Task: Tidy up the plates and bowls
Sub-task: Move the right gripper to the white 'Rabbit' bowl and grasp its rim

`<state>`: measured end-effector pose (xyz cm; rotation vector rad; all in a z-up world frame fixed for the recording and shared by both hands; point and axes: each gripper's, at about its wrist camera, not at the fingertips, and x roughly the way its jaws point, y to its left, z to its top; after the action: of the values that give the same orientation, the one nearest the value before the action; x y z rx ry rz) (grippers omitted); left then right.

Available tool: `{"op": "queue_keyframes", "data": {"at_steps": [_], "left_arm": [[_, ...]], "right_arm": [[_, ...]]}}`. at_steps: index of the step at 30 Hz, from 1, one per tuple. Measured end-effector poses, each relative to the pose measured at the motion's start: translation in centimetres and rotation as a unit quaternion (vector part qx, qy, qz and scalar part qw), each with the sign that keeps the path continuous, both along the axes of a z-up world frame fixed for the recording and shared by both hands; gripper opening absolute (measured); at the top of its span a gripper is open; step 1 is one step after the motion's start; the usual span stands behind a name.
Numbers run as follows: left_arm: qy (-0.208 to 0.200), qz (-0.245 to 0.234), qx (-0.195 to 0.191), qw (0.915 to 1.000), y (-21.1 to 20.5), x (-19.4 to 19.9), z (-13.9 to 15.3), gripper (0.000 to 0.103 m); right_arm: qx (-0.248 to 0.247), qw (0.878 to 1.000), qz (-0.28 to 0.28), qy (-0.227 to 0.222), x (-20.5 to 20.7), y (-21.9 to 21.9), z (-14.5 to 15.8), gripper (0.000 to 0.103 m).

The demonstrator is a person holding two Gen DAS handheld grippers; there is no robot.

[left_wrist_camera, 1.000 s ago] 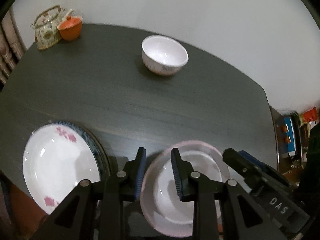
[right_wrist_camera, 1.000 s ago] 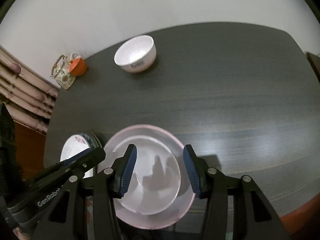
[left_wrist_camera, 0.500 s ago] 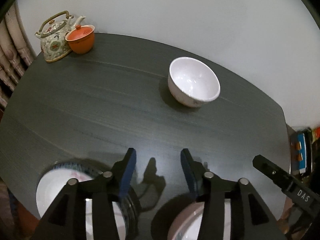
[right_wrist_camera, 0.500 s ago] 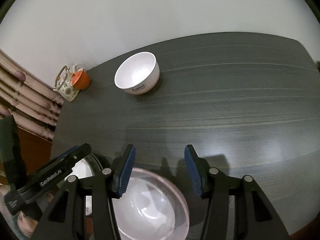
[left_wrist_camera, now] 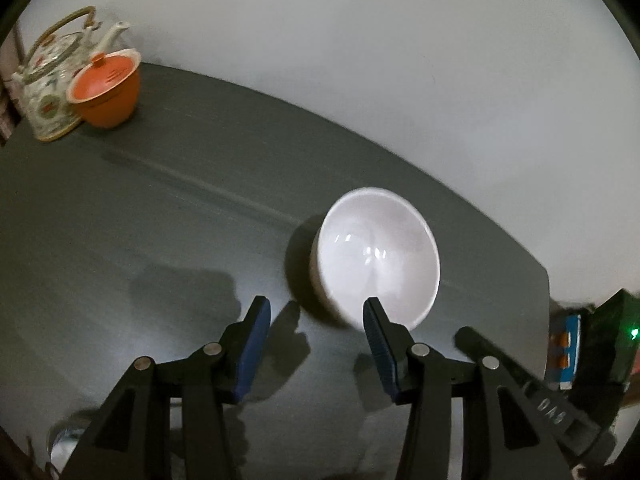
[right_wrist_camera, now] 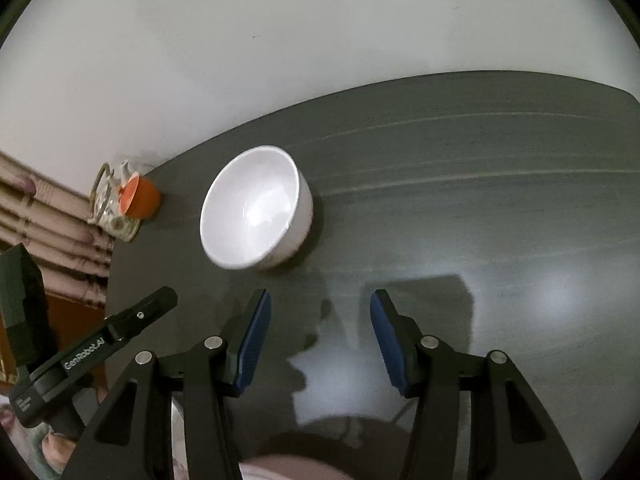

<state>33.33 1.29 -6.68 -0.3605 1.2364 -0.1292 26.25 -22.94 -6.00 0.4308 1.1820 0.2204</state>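
Left wrist view: my left gripper [left_wrist_camera: 316,316], spread and empty, nears the white bowl [left_wrist_camera: 378,254] by the table's [left_wrist_camera: 140,216] far edge. My right gripper [right_wrist_camera: 320,312] hangs spread too. A finger [left_wrist_camera: 378,330] clipping the rim could tip the bowl.

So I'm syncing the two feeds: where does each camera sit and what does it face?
Left wrist: on the left gripper, facing the white bowl over its open fingers; teapot far left.
Right wrist: on the right gripper, fingers open, bowl ahead-left; left gripper's body at left.
Shared: bowl, teapot, orange lidded cup, dark table.
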Motion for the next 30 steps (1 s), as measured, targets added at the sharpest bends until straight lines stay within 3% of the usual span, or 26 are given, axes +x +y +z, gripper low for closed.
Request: {"op": "queue_keyframes", "data": {"at_steps": [14,17,20,24,28,30], "left_arm": [[0.041,-0.012,0.021,0.9989,-2.0,3.8,-4.3,0.049],[0.046,-0.011,0.029,0.9985,-1.9,4.1,-4.9,0.031],[0.057,-0.004,0.019,0.9982,-1.8,4.2,-5.8,0.019],[0.054,-0.010,0.005,0.9985,-1.8,4.0,-5.8,0.011],[0.053,-0.010,0.011,0.9985,-2.2,3.5,-5.3,0.011],[0.049,-0.012,0.011,0.9987,-2.5,2.8,-4.7,0.011]], "right_arm": [[-0.037,0.999,0.010,0.022,7.2,3.7,-2.8,0.050],[-0.045,0.999,0.005,0.030,7.6,3.9,-3.5,0.049],[-0.041,0.998,0.002,0.038,7.9,3.9,-4.1,0.044],[-0.035,0.998,-0.009,0.045,8.1,3.7,-4.8,0.035],[-0.012,0.999,-0.007,0.043,7.9,3.5,-4.9,0.015],[-0.014,0.999,-0.006,0.041,7.8,3.6,-4.6,0.015]]}}
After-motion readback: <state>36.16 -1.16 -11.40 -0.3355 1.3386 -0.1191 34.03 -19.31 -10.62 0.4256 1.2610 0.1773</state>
